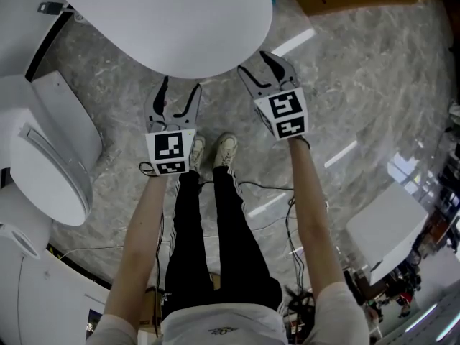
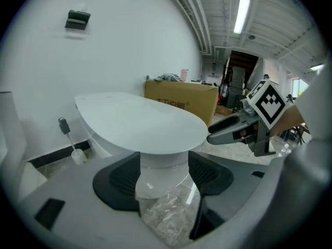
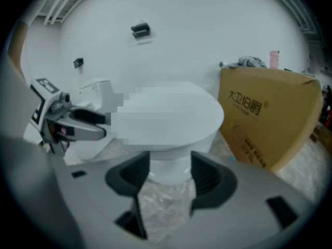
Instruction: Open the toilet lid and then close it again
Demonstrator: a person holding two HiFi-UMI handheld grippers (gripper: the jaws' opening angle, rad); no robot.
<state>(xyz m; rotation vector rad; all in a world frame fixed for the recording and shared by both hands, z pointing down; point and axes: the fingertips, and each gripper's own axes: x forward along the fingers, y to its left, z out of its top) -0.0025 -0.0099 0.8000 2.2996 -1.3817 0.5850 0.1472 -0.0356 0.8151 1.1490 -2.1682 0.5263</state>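
- Toilet lid (image 1: 165, 20) – white and oval, lying flat and shut on the bowl (image 2: 161, 167). In my head view it fills the top, straight ahead of both grippers.
- Left gripper (image 2: 163, 170) – I read its jaws as wide apart and holding nothing. Its own view shows the dark pads standing on either side of the bowl's front without pressing on it, and the lid's front rim runs just above and beyond the tips.
- Right gripper (image 3: 170, 173) – jaws likewise spread and empty. The bowl and a patch of floor show through the gap, with the lid's rim just past the tips (from the head view I cannot tell whether a tip touches that rim).
- The pair – side by side below the lid's front edge, marker cubes facing the head camera, the right one a little further forward. Each shows in the other's view.
- Person – bare forearms behind the grippers. Legs in black trousers (image 1: 208, 243) and pale shoes (image 1: 224, 149) stand on the grey marbled floor (image 1: 345, 92), just short of the toilet.
- Surroundings – a second toilet (image 1: 50, 157) at the left, a cardboard box (image 3: 270, 113) to the right of the toilet, and a toilet brush (image 2: 70, 144) by the white wall.
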